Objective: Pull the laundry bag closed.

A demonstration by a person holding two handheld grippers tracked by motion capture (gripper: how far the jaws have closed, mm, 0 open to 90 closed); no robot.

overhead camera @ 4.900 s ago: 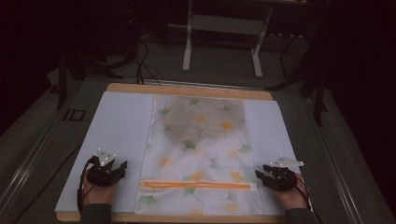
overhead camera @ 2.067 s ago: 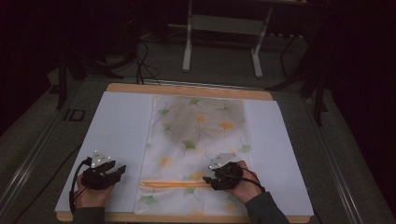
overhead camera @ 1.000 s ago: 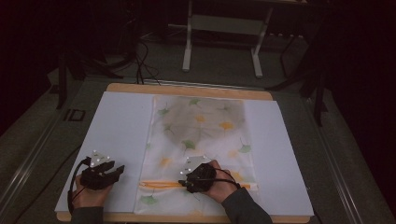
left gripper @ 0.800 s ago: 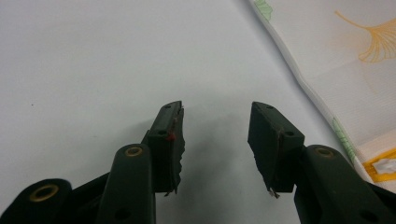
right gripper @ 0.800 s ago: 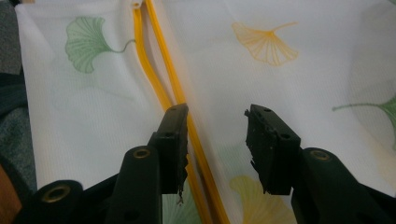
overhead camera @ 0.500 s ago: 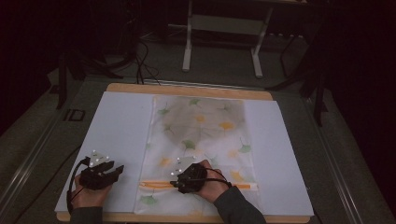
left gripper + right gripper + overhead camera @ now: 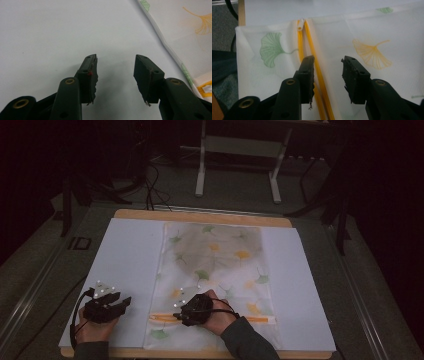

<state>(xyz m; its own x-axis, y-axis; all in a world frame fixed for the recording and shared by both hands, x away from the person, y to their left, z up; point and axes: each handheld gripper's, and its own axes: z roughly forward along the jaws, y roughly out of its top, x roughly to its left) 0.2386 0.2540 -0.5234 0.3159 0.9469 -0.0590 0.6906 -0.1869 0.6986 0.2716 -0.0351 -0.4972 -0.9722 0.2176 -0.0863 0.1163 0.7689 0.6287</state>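
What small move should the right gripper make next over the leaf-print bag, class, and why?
Probably ease the right gripper forward along the orange zipper to the white pull. Its jaws have just been closing but stand open with nothing clamped, and the pull lies ahead near the bag's edge.

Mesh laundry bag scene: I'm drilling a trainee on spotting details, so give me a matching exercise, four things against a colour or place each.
Things:
1. zipper
2. zipper pull
3. left gripper
4. leaf beside the zipper pull

Colour or place:
A. green
B. over the bare white sheet, off the mesh laundry bag
C. orange-yellow
D. white

Pairs: 1-C, 2-D, 3-B, 4-A
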